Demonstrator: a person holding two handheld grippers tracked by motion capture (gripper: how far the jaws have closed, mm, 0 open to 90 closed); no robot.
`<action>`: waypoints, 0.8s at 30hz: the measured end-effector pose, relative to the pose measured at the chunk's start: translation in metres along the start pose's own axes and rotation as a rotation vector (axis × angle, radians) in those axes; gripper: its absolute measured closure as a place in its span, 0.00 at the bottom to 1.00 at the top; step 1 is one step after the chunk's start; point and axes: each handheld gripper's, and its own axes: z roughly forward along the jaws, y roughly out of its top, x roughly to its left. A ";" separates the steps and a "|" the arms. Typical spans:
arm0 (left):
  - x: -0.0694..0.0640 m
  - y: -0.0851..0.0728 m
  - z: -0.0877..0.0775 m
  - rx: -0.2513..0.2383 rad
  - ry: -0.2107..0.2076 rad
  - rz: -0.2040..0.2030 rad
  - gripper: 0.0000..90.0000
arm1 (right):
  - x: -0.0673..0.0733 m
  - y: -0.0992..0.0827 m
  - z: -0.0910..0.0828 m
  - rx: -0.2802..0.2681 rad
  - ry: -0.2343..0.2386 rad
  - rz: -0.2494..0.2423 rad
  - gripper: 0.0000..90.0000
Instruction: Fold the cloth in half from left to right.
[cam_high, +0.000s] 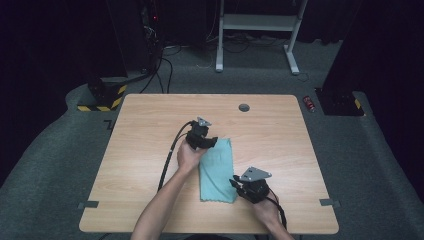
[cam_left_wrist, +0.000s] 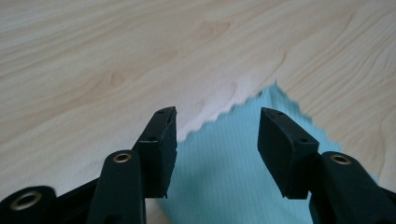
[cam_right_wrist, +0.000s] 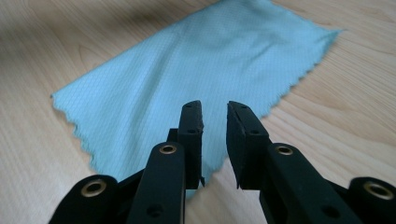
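We find the light blue cloth (cam_high: 217, 170) lying flat as a folded strip on the worktop (cam_high: 150, 125), with the left claw (cam_high: 210, 142) wide over its far corner, the right claw (cam_high: 237, 184) narrowly parted at its near edge, neither holding it; further folding may remain.

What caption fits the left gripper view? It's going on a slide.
Left gripper, jaws open, above a corner of the light blue cloth lying on the wooden table.
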 end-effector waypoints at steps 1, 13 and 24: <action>-0.002 -0.005 -0.001 0.011 0.015 0.014 0.52 | -0.002 0.002 0.004 0.004 0.013 0.004 0.84; 0.016 -0.041 -0.010 0.056 0.087 -0.036 0.49 | -0.014 -0.010 0.015 0.092 -0.002 -0.004 0.77; -0.025 -0.063 -0.056 0.007 -0.036 0.014 0.44 | -0.014 -0.006 0.016 0.049 0.010 0.019 0.74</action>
